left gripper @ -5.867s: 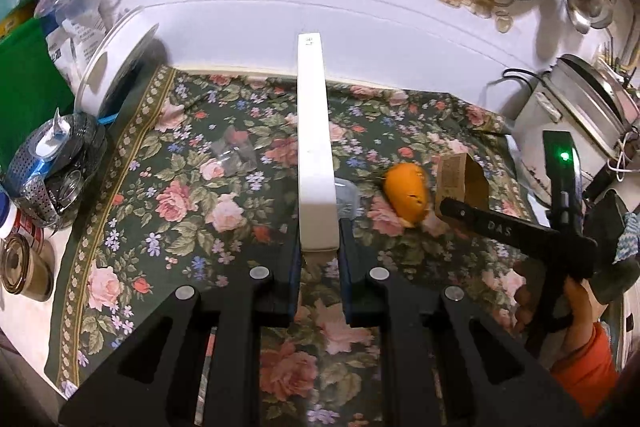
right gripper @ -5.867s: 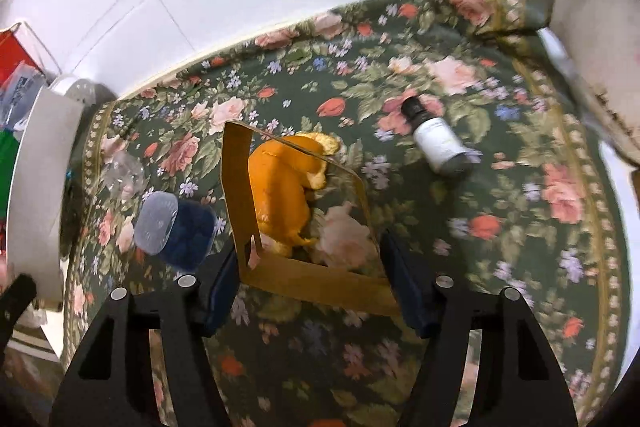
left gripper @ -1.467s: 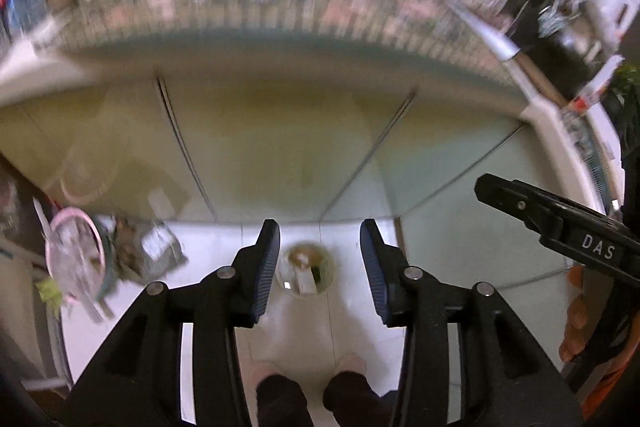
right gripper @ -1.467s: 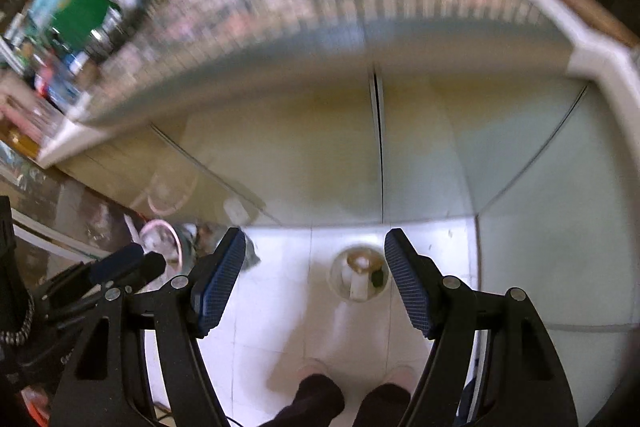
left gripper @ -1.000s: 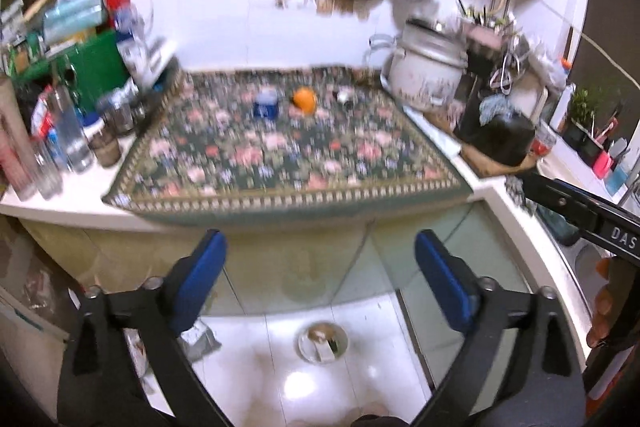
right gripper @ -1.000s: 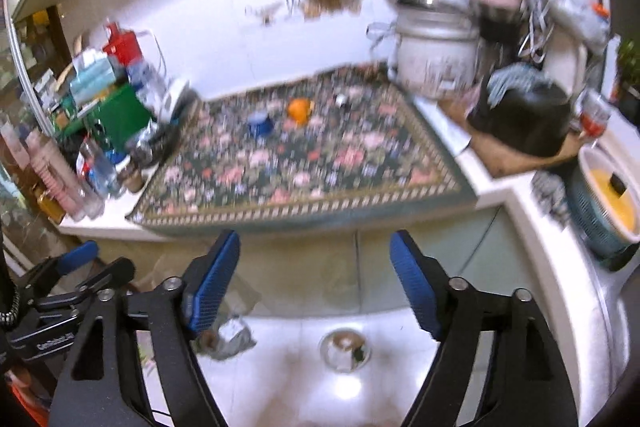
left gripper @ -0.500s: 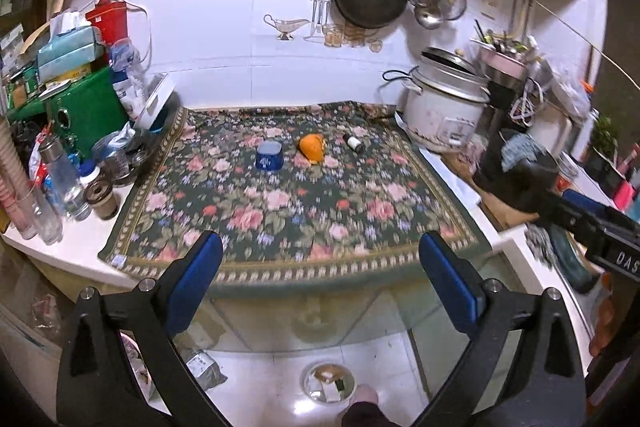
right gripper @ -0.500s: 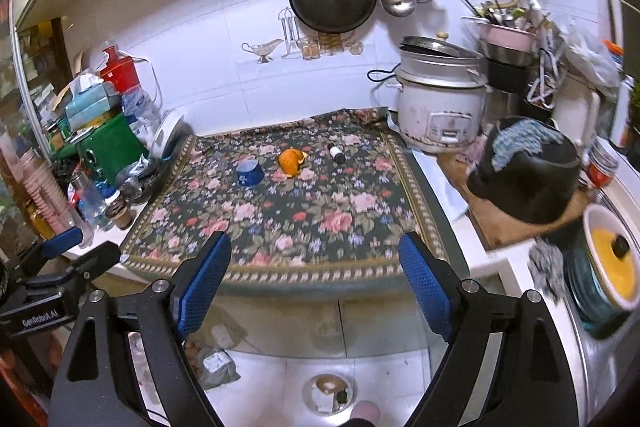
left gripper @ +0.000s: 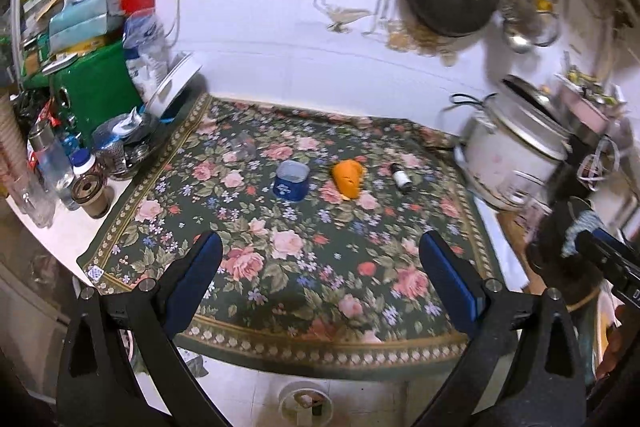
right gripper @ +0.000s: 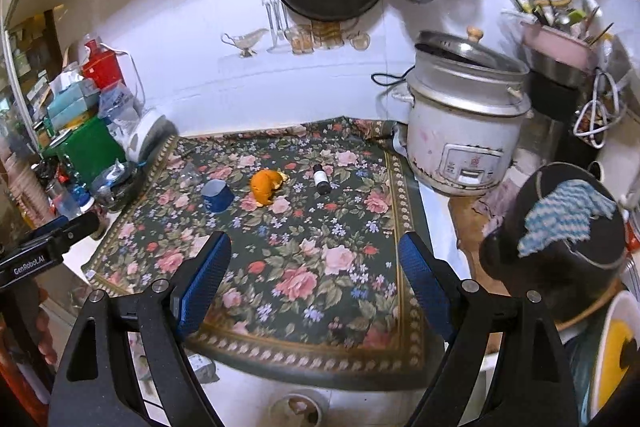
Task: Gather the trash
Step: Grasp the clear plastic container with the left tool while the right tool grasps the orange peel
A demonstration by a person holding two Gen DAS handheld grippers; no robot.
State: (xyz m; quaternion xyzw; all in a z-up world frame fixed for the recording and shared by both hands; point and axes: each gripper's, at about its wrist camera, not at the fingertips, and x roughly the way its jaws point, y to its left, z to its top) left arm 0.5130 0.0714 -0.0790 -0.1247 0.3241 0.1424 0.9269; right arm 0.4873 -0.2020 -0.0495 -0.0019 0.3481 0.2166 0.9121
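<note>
On the floral cloth (left gripper: pixel 304 267) (right gripper: pixel 320 267) lie an orange peel (left gripper: pixel 348 179) (right gripper: pixel 264 186), a blue cup (left gripper: pixel 291 182) (right gripper: pixel 217 196) on its side, a small dark bottle (left gripper: pixel 401 179) (right gripper: pixel 321 179) and a crumpled clear wrapper (left gripper: pixel 243 146) (right gripper: pixel 188 174). My left gripper (left gripper: pixel 320 263) is open and empty above the cloth's near edge. My right gripper (right gripper: pixel 314 255) is open and empty too, well short of the items. On the floor below sits a small round bin (left gripper: pixel 306 403) (right gripper: pixel 296 410) with scraps in it.
A white rice cooker (right gripper: pixel 464 131) (left gripper: pixel 512 163) stands right of the cloth. Bottles, jars and a green box (left gripper: pixel 92 87) (right gripper: pixel 86 147) crowd the left side. A dark pot with a blue cloth (right gripper: pixel 560 247) sits at the right. Pans and ladles hang on the wall.
Both grippers have swung up from the floor bin toward the counter and come closer to the cloth. The white stick and the brown card held earlier are gone from the jaws.
</note>
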